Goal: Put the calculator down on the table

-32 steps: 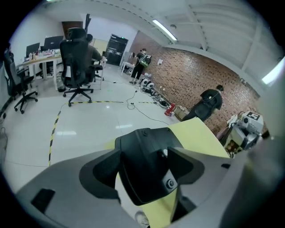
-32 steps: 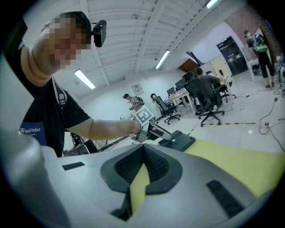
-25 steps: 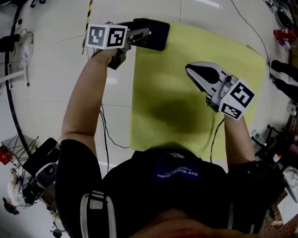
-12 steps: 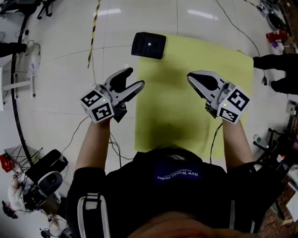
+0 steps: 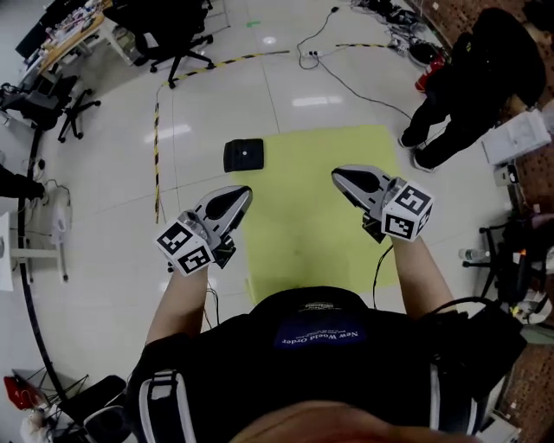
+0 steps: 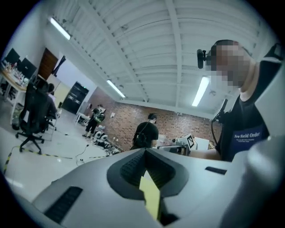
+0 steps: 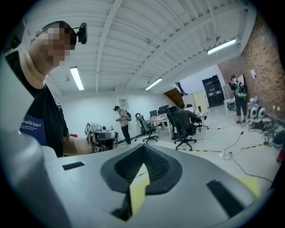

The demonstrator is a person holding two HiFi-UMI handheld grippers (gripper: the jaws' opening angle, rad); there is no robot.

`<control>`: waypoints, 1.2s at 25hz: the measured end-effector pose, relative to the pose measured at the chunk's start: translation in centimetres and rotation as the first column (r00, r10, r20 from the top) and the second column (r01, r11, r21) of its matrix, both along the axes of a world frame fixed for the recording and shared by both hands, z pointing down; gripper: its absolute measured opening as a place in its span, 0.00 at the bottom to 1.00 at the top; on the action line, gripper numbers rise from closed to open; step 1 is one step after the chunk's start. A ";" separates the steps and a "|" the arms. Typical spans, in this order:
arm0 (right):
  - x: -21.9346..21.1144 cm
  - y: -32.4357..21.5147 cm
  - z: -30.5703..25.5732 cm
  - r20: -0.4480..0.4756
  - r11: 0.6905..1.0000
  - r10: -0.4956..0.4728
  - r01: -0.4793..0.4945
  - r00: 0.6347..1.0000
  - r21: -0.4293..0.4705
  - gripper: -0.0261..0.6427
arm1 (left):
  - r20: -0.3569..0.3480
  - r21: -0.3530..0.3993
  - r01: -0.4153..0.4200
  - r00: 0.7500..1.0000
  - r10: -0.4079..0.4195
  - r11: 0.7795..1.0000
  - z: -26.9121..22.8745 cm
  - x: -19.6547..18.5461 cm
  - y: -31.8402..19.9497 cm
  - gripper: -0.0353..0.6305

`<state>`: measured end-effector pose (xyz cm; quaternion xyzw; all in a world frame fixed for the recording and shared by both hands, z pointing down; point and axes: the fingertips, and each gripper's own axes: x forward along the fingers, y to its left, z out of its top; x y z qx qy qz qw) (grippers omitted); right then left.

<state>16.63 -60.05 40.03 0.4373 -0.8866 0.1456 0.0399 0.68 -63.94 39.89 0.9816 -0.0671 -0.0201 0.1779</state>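
The yellow-green rectangular surface lay bare through its middle and near edge, so you had open passage across it. One obstacle sat there: the flat black calculator at its far left corner. A person in dark clothes stood by the far right corner, closing that side. Black office chairs stood well apart on the pale floor.

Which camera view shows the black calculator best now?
The head view: the calculator lies whole and uncovered at the far left corner of the yellow surface. The left and right gripper views miss it; each shows its own jaws together and the room beyond.
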 end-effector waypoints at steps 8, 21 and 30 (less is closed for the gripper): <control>7.4 11.7 -10.5 -0.096 0.987 0.041 -0.025 0.995 0.160 0.02 | -0.073 0.134 0.081 0.995 -0.072 0.988 -9.2 4.5 11.4 0.06; 11.6 20.9 -10.9 -0.026 0.989 -0.062 0.065 0.998 0.130 0.02 | -0.102 0.098 0.105 0.990 -0.095 0.990 -11.0 12.0 23.7 0.06; 10.0 20.9 -11.3 -0.040 0.988 -0.032 0.037 0.999 0.149 0.02 | -0.105 0.146 0.108 0.990 -0.093 0.983 -12.9 9.5 23.4 0.06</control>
